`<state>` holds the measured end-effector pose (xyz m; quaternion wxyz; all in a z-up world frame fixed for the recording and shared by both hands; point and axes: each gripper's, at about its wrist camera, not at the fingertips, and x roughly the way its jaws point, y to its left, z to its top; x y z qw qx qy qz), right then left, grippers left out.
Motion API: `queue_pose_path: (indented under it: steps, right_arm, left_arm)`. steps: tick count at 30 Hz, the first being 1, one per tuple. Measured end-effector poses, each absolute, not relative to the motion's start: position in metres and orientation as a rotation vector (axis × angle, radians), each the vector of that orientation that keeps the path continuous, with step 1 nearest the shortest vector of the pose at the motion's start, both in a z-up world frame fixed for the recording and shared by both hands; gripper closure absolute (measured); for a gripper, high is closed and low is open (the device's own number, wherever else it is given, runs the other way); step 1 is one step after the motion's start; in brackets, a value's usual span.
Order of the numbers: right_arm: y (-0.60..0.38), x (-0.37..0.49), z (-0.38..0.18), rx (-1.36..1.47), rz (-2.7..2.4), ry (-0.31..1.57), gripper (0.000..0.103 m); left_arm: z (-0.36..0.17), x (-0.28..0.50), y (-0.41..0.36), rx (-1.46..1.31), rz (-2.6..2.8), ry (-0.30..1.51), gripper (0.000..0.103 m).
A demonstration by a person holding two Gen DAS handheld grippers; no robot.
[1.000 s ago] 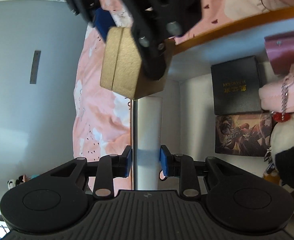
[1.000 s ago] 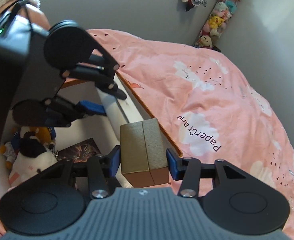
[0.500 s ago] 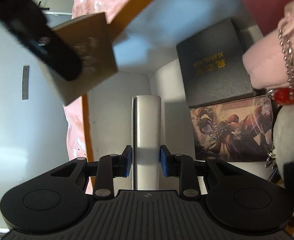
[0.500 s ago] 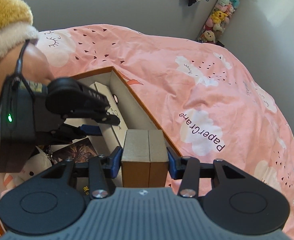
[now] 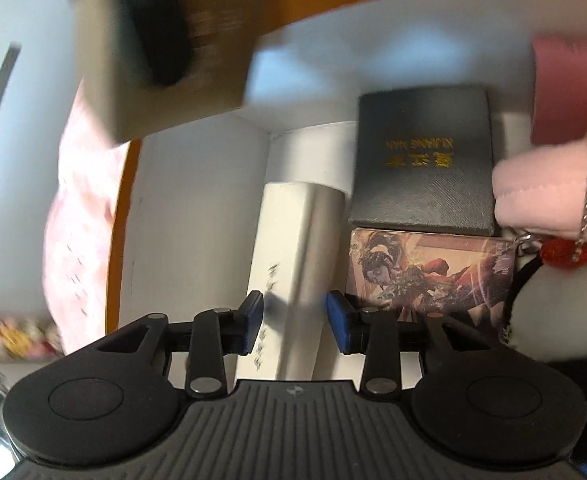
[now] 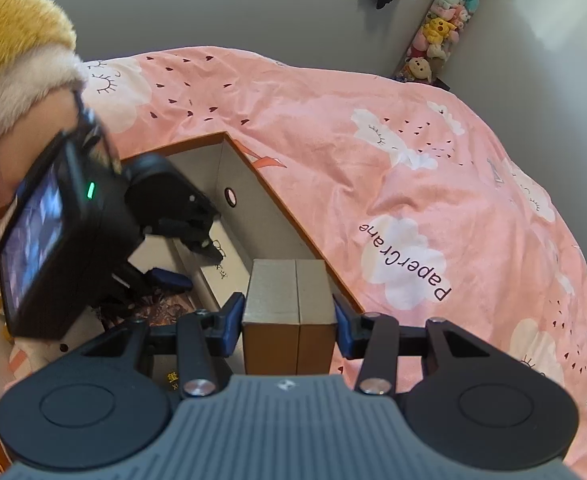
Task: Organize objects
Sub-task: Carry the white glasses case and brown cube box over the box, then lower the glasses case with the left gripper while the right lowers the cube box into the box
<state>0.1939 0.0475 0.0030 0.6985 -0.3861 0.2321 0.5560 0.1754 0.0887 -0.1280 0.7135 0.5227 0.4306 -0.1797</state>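
The left tool (image 5: 293,322) is seen with its jaws opening, the long white box (image 5: 293,256) lying between the pads without being pressed, inside the orange-rimmed storage box (image 5: 113,248) beside its white wall. A picture card (image 5: 429,276) and a black case (image 5: 423,164) lie to its right. The right tool (image 6: 289,320) is clamped on a brown cardboard box (image 6: 289,304), held above the storage box's edge. Beyond, the pink bedspread (image 6: 373,160) is spread.

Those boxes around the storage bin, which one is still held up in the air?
The brown cardboard box, clamped by the right gripper above the bin's orange rim. The long white box and black box lie inside.
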Motion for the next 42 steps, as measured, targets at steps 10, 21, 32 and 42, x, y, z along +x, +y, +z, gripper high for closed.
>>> queue_pose_path:
  steps: [10,21,32,42]
  right_arm:
    - [0.066,0.181,-0.005,-1.011,1.376,0.496,0.055]
    - [0.078,0.157,-0.030,-1.447,1.448,0.266,0.055]
    - [0.055,0.115,-0.069,-2.111,1.406,-0.303,0.056]
    - [0.046,0.111,-0.099,-2.547,1.364,-0.494,0.056]
  left_arm:
    - [-0.107,0.180,0.118,0.986,-0.403,1.019,0.048]
    - [-0.102,0.199,0.149,0.757,-0.268,1.134,0.065]
    - [-0.079,0.191,0.164,0.655,-0.345,1.091,0.066]
    - [-0.066,0.168,0.185,0.633,-0.337,1.080,0.067]
